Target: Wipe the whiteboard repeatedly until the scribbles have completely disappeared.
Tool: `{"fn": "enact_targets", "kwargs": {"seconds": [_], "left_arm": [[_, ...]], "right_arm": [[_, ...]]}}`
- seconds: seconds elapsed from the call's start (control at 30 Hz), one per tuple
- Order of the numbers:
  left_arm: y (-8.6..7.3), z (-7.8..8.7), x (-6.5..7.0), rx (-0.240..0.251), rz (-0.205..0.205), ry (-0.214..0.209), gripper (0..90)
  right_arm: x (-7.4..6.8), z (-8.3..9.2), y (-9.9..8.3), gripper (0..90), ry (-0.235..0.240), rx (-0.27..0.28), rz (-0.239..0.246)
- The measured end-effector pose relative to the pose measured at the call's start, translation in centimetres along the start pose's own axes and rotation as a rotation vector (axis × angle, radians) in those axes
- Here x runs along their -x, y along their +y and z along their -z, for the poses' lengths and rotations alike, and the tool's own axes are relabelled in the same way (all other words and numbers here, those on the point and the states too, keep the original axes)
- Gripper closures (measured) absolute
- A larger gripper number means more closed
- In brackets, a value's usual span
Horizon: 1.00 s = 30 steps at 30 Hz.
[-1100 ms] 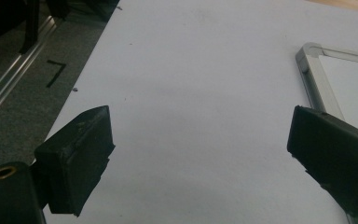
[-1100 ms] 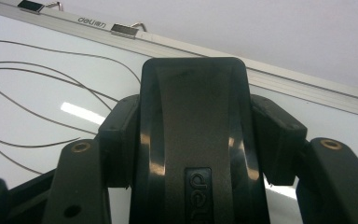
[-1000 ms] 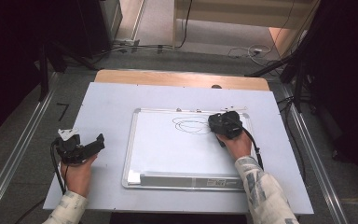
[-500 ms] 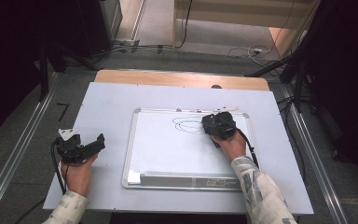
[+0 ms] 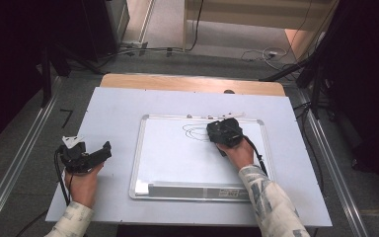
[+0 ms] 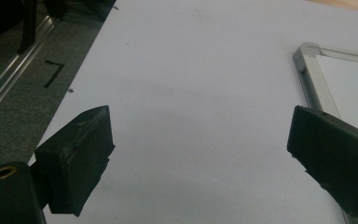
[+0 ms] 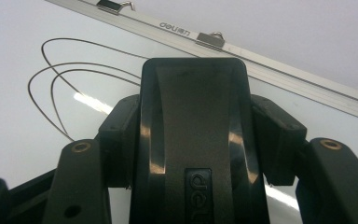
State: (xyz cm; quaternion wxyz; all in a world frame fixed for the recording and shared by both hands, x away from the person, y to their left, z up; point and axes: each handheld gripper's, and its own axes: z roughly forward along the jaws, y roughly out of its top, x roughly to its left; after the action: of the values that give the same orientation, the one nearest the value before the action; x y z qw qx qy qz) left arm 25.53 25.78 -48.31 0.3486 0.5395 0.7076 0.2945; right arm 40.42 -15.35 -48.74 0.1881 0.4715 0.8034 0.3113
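Note:
A framed whiteboard (image 5: 177,163) lies flat in the middle of the table, with looping black pen lines (image 5: 193,132) near its far edge. My right gripper (image 5: 223,132) rests over those lines, shut on a black board eraser (image 7: 193,135). In the right gripper view the eraser sits clamped between both pads, with the pen lines (image 7: 56,79) curving to its left. My left gripper (image 5: 101,150) lies on the table left of the board, held by a hand. Its jaws stand wide open in the left gripper view (image 6: 200,154) with nothing between them, and the board's corner (image 6: 307,51) lies beyond.
A pale sheet (image 5: 108,113) covers the table, with a wooden strip (image 5: 187,83) along the far edge. A grey tray rail (image 5: 192,190) runs along the board's near edge. Metal rails (image 5: 15,168) flank the table on the floor, and cables lie beyond it.
My right gripper has slid left across the top of the board with the eraser in it, onto the pen lines. The left gripper has stayed where it was.

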Motion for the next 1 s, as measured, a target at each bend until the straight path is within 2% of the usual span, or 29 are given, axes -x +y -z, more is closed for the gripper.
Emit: {"fn": "enact_targets", "kwargs": {"seconds": [0.33, 0.77, 1.0], "left_arm": [[0.0, 0.0, 0.0, 0.001, -0.001, -0.003, 7.3], [0.0, 0.0, -0.1, -0.001, -0.001, -0.002, 7.3], [0.0, -0.1, 0.0, -0.003, 0.001, -0.008, 7.3]], "right_arm": [[-1.6, -0.6, 0.7, 38.2, 0.017, 0.002, 0.019], [-2.9, -1.1, 1.2, 38.1, 0.035, 0.004, 0.036], [-3.1, -1.2, 1.2, 38.1, 0.039, 0.005, 0.036]]}}
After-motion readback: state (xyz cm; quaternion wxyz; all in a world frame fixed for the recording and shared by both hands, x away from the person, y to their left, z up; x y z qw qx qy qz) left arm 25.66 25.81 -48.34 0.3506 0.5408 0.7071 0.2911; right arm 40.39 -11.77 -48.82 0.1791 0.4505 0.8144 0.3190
